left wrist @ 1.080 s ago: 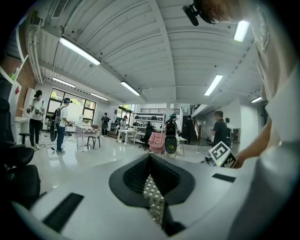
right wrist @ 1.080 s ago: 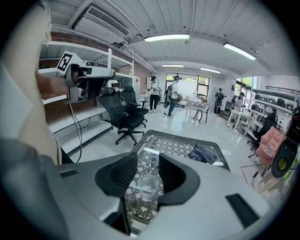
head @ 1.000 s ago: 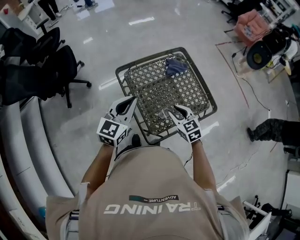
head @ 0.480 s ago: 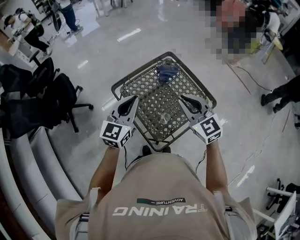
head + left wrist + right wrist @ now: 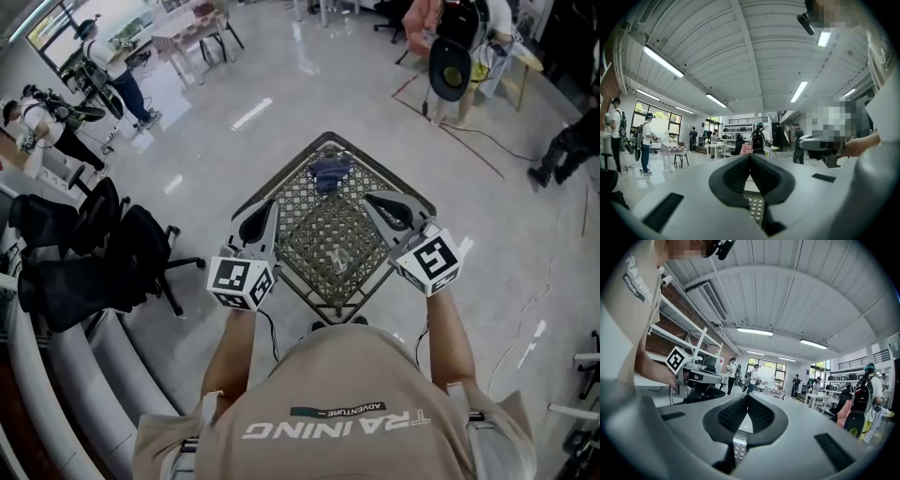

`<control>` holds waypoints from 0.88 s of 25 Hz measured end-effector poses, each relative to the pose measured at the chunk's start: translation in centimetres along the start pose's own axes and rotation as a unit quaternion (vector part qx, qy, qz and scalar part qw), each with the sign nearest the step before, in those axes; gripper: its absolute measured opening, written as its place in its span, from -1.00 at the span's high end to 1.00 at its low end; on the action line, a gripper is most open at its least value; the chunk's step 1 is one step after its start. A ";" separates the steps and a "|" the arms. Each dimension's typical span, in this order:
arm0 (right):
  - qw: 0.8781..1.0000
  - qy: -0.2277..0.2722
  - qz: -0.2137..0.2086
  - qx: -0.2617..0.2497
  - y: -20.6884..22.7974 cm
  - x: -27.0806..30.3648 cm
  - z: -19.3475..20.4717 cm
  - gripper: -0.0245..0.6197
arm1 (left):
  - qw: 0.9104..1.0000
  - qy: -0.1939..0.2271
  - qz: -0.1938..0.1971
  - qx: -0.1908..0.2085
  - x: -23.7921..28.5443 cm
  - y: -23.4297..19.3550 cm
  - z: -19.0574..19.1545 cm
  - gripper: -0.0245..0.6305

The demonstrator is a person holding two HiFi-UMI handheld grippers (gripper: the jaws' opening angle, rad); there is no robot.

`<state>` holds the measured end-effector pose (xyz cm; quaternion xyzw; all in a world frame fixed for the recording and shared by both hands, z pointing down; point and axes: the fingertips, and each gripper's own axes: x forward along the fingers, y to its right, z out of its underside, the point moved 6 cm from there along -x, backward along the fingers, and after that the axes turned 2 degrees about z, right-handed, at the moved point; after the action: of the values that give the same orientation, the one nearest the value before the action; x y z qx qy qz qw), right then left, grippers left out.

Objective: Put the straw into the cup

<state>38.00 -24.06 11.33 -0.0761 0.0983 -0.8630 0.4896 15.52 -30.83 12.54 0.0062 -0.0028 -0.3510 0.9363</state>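
Note:
A clear cup (image 5: 337,256) stands on the metal lattice table (image 5: 309,202), near its front corner. I cannot make out a straw in any view. My left gripper (image 5: 270,206) hangs above the table's left edge, shut and empty; in the left gripper view its pads meet at the tip (image 5: 750,157). My right gripper (image 5: 371,199) hovers over the right edge, shut with nothing in it; its pads touch in the right gripper view (image 5: 747,397). Both point level across the room, well above the cup.
A blue cloth (image 5: 329,172) lies at the table's far corner. Black office chairs (image 5: 122,253) stand to the left, with white curved benches (image 5: 56,375) in the near-left corner. Several people stand at the far left and top right. Cables (image 5: 525,319) run over the floor on the right.
My right gripper lifted from beside the cup and its jaws closed empty. My left gripper rose too. The view tilted up, showing more of the room.

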 end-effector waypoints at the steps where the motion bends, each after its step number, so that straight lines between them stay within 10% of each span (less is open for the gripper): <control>1: 1.000 -0.001 -0.003 0.000 -0.2 0.0 0.2 0.87 | 1.000 0.001 0.000 -0.001 0.0 0.0 0.0 0.87; 22: 0.999 -0.034 -0.002 0.007 -3.0 0.5 2.8 0.87 | 0.999 -0.021 0.024 -0.004 -1.8 -0.3 2.3 0.87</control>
<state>35.84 -23.27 14.85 -0.1021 0.0754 -0.8614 0.4918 13.93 -29.89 14.87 -0.0052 -0.0206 -0.3284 0.9443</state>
